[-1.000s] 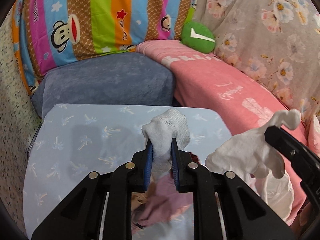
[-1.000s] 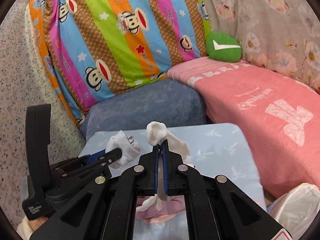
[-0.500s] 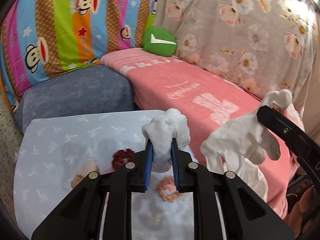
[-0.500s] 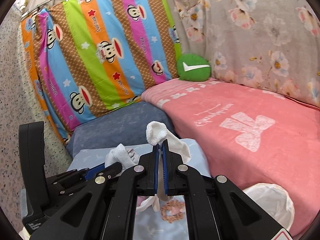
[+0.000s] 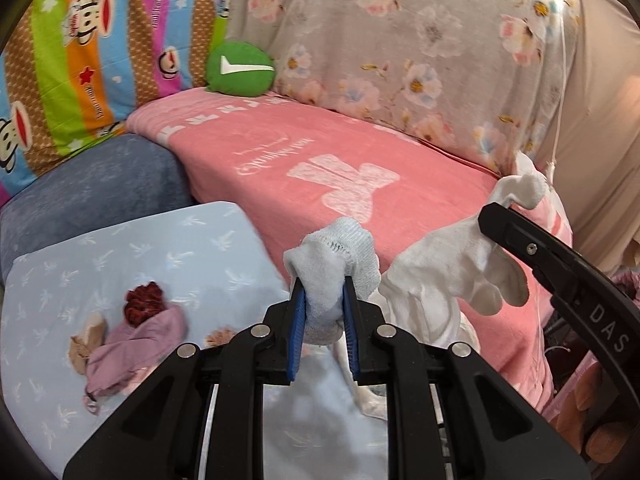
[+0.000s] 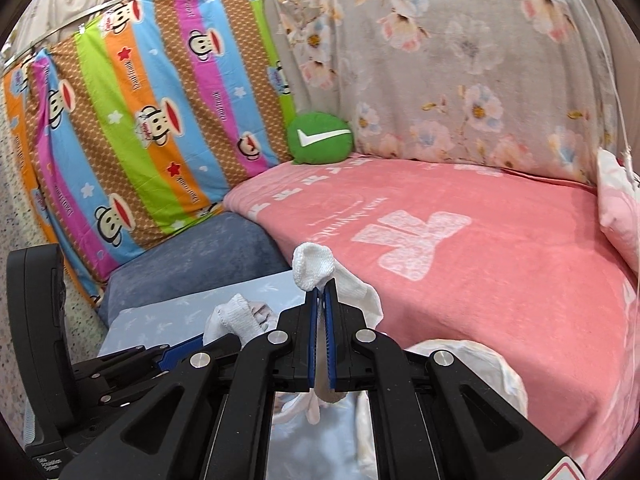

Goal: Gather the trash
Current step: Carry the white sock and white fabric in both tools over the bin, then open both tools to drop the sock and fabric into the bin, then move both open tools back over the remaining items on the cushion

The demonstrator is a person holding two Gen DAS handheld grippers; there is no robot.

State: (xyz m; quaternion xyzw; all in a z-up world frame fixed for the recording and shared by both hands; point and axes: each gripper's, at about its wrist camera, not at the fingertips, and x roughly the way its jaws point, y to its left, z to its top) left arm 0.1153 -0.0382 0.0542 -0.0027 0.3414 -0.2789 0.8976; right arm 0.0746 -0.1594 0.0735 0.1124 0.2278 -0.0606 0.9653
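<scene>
My left gripper is shut on a white sock, held above the right edge of a light blue table. My right gripper is shut on another white sock; that sock also hangs at the right of the left wrist view. The left gripper and its sock show at the lower left of the right wrist view. On the table lie a mauve cloth, a dark red scrunchie and a beige item. A white plastic bag sits below my right gripper.
A bed with a pink blanket fills the right side, with a green round cushion at its far end. A blue-grey cushion lies behind the table. A striped monkey-print sheet and a floral sheet hang behind.
Both grippers have swung to the right, carrying their socks from over the table toward the pink bed. The items on the table have come into view at the left.
</scene>
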